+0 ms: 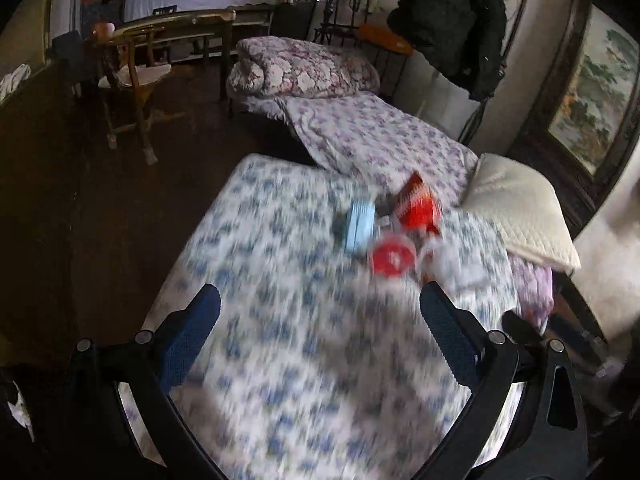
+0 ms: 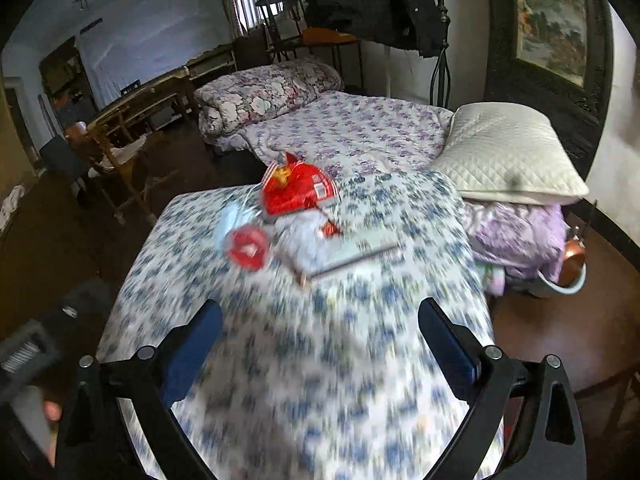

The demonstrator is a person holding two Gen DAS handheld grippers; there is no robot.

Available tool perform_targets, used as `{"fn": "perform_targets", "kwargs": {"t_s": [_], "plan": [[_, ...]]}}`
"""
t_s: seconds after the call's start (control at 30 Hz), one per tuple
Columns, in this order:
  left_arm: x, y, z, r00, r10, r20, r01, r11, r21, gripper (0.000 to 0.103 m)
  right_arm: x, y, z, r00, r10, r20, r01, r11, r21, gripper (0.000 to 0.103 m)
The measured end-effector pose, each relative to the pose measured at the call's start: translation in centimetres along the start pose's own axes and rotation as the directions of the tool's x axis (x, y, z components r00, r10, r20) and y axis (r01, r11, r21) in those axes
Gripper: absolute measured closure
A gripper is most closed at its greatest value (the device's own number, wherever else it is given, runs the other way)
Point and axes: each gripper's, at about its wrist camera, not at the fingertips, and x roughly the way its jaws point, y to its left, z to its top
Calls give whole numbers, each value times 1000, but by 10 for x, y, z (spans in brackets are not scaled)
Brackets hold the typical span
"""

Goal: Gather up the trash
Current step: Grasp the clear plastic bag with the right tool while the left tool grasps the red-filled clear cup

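Left wrist view: The left gripper (image 1: 320, 300) was held above a table covered by a blue-flowered tablecloth (image 1: 280, 360). Its two blue-padded fingers (image 1: 192, 336) were spread wide apart with nothing between them. The trash lay in a cluster on the far part of the table, ahead of the fingertips and slightly to the right. It consisted of a red snack bag (image 1: 418, 208), a red-lidded cup (image 1: 393, 258) just in front of the bag, and a light blue face mask (image 1: 360, 227) to the left of the cup. Motion blur hid finer detail. Behind the table stood a bed with a purple-flowered blanket (image 1: 372, 140) and a folded quilt (image 1: 304, 68) at its far end. A white pillow (image 1: 520, 216) rested at the right, near the table's far right corner. A wooden chair (image 1: 132, 84) stood on the dark floor to the left.

Right wrist view: The right gripper (image 2: 320, 316) was also above the tablecloth (image 2: 320, 360), fingers (image 2: 448, 348) spread wide and holding nothing. The snack bag (image 2: 296, 194) lay at the far side of the table. The cup (image 2: 247, 250) sat in front of it to the left, with the mask (image 2: 229, 220) beside the cup. A flat book (image 2: 352, 250) lay to the right of the cup, touching the bag's near edge. The pillow (image 2: 508, 156) sat on a purple bundle (image 2: 516, 236) at the right. A framed painting (image 2: 552, 20) hung on the wall above.
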Motion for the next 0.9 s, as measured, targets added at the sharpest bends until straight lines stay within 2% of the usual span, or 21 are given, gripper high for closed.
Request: {"fn": "perform_targets", "kwargs": {"t_s": [0.13,0.23,0.33,0.37,0.43,0.47,0.5,0.57,0.67,0.77,0.9], "plan": [[31,-4,26,1000,8,7,-8,1000,-23,7,48,0,21,999,11,-48,-11,1000,-4,7],[50,1,19,1000,27,12,-27,1000,-1,7,63,5,23,998,6,-59,-8,999,-38,7],[69,10,18,997,16,-69,-17,1000,-14,7,80,14,21,999,-27,-47,22,994,-103,7],[69,12,19,998,11,-68,-13,1000,-25,7,85,17,21,998,-27,-49,22,993,-114,8],[65,16,21,999,4,-46,-6,999,-42,7,96,21,20,999,-15,-49,8,992,-129,17],[64,17,22,999,7,-33,-8,999,-47,7,101,21,21,998,-9,-56,2,991,-132,29],[62,18,21,1000,7,-25,-8,999,-50,7,109,21,20,996,2,-89,-14,991,-132,54],[63,16,20,1000,-3,-22,2,999,-47,7,112,20,20,993,24,-115,-38,993,-116,87],[71,10,17,999,9,-38,-9,1000,-12,7,80,14,17,992,62,-110,-70,995,-74,88],[75,0,13,999,-5,-52,6,1000,13,7,35,-4,6,997,51,-60,-51,999,3,87],[82,-25,10,998,-15,-54,19,998,61,7,15,-24,-5,997,71,-33,-68,995,67,87]]}}
